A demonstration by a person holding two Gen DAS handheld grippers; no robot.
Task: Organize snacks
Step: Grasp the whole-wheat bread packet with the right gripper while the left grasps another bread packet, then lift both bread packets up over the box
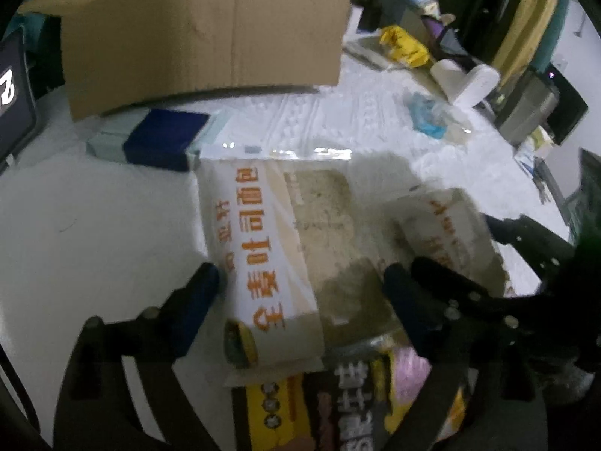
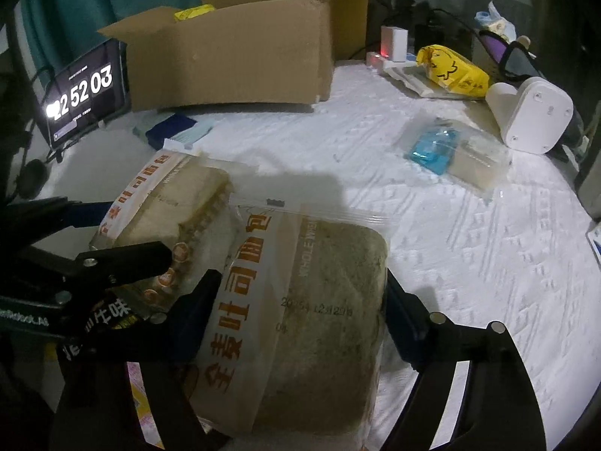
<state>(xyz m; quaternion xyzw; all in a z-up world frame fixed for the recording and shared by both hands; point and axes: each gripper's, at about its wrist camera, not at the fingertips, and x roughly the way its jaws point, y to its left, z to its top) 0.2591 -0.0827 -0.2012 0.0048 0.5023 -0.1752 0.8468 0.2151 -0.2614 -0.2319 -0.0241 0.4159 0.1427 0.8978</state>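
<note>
Two bread packs side by side near you on white tabletop [image 2: 469, 248]. Your left tool [image 1: 300, 282] spread astride left bread pack [image 1: 270, 248]; right tool [image 2: 304, 293] spread astride right bread pack [image 2: 300, 315], neither pinching. Cardboard box [image 2: 225, 60] far, open, likely destination.

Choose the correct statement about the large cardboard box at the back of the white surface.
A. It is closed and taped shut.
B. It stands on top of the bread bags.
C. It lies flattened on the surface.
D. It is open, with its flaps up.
D: the cardboard box stands open on the white surface, flaps raised, with something yellow showing over its edge, behind the two bread bags.
</note>
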